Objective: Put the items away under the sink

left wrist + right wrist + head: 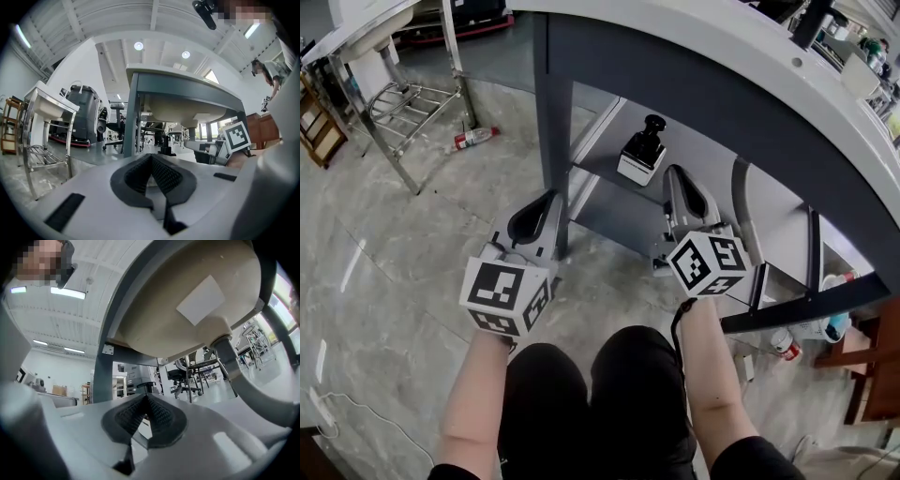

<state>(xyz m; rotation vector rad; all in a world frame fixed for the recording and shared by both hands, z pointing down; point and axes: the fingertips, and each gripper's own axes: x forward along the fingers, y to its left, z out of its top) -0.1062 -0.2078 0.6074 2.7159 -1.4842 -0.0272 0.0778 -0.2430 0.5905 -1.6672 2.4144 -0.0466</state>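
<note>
Bottle (641, 150) in right gripper view hides behind closed tongs (146, 397).

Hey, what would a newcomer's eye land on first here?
The left gripper and right gripper, both shut and empty, point at the shelf under the sink. A white bottle with a black top stands on that shelf, just ahead of the right gripper. A red-and-white bottle lies on the floor at upper left.

Premises: an open lab hall. Noted: ribbed ceiling (117, 18) with strip lights (68, 293), polished stone floor (394, 253), office chairs (185, 376), bare steel rack (408, 108), free-standing sink (187, 301).
</note>
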